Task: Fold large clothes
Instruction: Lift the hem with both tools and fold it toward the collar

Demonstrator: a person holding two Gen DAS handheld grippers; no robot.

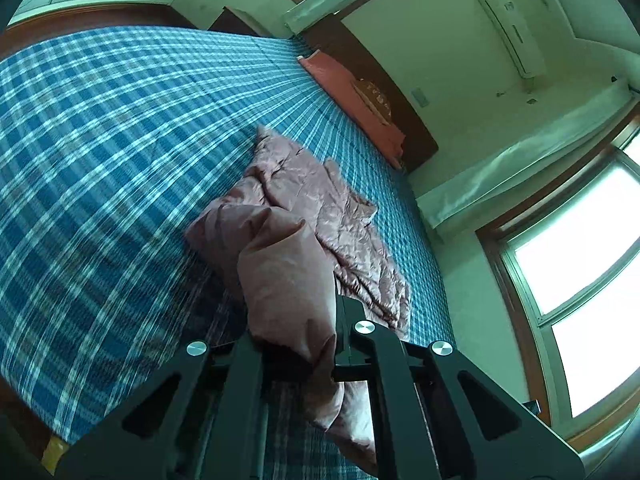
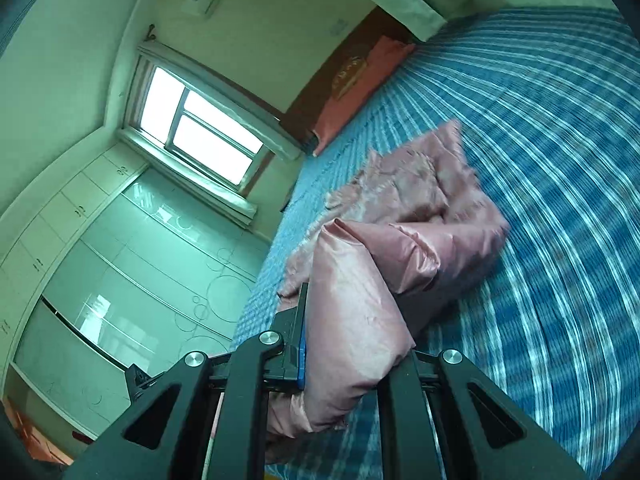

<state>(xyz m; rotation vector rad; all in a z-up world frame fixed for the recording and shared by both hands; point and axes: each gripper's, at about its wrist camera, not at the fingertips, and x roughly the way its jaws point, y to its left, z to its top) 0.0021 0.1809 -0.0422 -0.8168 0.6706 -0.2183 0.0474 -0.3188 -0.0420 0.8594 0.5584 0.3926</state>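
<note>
a pink quilted jacket (image 1: 320, 216) lies crumpled on a bed with a blue plaid bedsheet (image 1: 100, 140), its near edge raised off the bed by 2 handheld grippers. the left gripper (image 1: 298, 344) and the right gripper (image 2: 352, 344) are each clamped on a puffy fold of the jacket. this looks like the lifting step of a fold; next, both held edges likely need carrying forward together and laying evenly over the rest.
</note>
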